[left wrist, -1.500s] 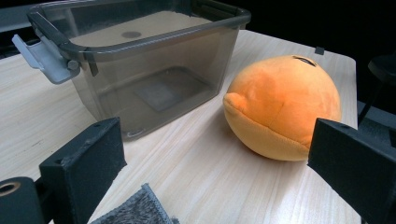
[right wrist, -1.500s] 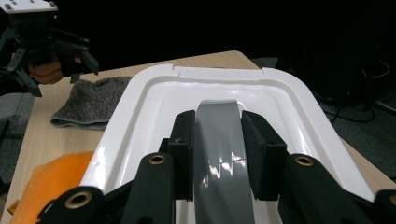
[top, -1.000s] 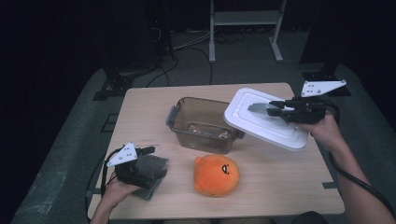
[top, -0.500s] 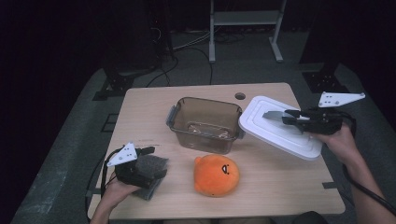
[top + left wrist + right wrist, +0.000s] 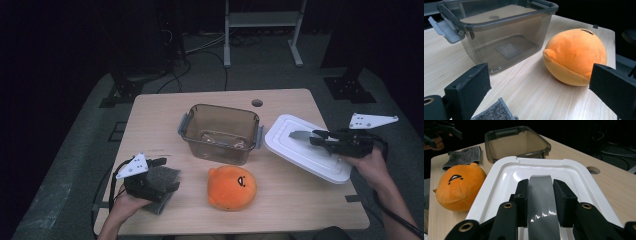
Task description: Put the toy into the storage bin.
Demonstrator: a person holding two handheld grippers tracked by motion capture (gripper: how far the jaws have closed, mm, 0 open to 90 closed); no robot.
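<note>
The white lid (image 5: 307,152) lies near the table's (image 5: 165,115) right edge, off the open container (image 5: 220,132), its grey tab clamped in the right gripper (image 5: 322,138). Judging by this, the container is opened and the orange plush (image 5: 231,187), near the front edge, is not yet inside; the left gripper (image 5: 162,172) rests spread wide and empty by the grey cloth (image 5: 162,181) at the front-left corner.

Lid (image 5: 506,180) glossy white plastic with smooth grey tab (image 5: 542,195), container (image 5: 499,32) smoky translucent plastic, plush toy (image 5: 576,55) orange velvety fabric, cloth (image 5: 462,156) grey coarse knit, table (image 5: 544,95) matt pale wood-grain.
</note>
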